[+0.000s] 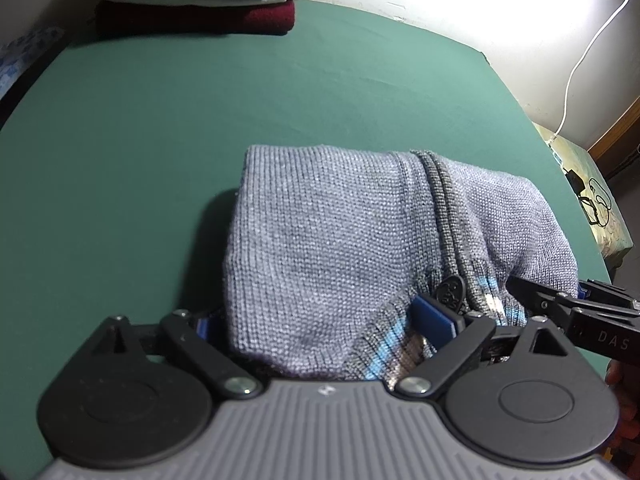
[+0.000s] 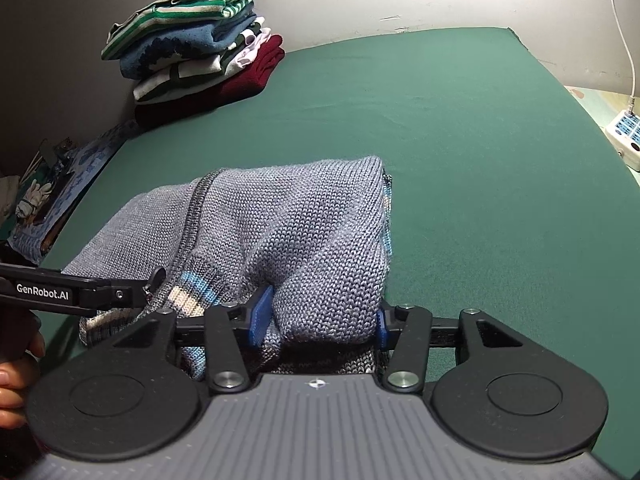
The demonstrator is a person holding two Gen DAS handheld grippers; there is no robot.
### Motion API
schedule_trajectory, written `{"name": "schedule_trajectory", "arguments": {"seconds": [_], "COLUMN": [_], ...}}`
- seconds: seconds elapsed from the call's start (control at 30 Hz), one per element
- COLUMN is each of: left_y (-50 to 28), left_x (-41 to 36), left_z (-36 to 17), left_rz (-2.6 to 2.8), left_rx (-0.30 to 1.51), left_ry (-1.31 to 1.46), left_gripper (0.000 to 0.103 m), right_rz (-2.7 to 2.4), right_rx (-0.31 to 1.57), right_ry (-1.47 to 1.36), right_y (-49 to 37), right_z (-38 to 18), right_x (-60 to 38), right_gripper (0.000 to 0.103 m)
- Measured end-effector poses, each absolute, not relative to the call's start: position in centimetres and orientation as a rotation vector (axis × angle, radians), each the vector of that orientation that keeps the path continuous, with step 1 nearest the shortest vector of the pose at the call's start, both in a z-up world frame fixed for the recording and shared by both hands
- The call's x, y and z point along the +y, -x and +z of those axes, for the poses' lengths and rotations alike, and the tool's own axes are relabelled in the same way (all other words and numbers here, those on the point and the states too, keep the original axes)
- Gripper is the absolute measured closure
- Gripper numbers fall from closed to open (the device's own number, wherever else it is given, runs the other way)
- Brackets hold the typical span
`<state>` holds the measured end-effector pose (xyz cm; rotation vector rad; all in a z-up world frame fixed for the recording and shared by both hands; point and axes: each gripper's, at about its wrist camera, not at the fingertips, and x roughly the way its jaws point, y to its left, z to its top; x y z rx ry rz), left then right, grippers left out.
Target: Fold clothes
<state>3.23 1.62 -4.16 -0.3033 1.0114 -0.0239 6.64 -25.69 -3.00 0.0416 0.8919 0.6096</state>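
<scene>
One grey cardigan (image 1: pixel 320 248) sits between two grippers' jaws.

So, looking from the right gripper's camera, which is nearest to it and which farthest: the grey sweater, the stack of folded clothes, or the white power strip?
1. Grey sweater: between the right gripper's jaws.
2. White power strip: far right, off the green surface's edge.
3. Stack of folded clothes: far left corner, against the wall.

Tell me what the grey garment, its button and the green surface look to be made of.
Grey garment: knitted yarn, likely wool or acrylic, matte; stitch loops show.
Button: dark and slightly glossy with raised marks, probably plastic or metal.
Green surface: smooth matte cloth, faintly creased.
</scene>
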Motion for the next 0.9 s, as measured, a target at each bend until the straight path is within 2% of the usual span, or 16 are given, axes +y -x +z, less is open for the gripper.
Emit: {"name": "schedule_trajectory", "arguments": {"seconds": [0.07, 0.3, 0.63, 0.9], "left_y": [-3.31, -3.67, -3.94, -3.77], "left_x": [1.60, 1.58, 1.60, 1.49], "left_z": [-4.13, -4.30, -4.37, -4.40], "left_rz": [-0.024, -0.014, -0.013, -0.018], "left_rx": [1.011, 1.019, 1.020, 1.013], "left_ry": [0.299, 0.282, 0.281, 0.275], "left_gripper": [0.008, 0.001, 0.001, 0.001], "right_rz": [0.603, 0.595, 0.599, 0.587], "right_rx": [0.895, 0.896, 0.893, 0.890], "right_ry": [-0.053, -0.072, -0.081, -0.092], "right_y": [-6.70, -6.85, -7.08, -7.22], "right_z": [-3.10, -3.33, -3.37, -3.56], "right_x": [-25.76, -25.86, -25.94, -26.04], "right_gripper": [0.044, 0.038, 0.038, 0.033]}}
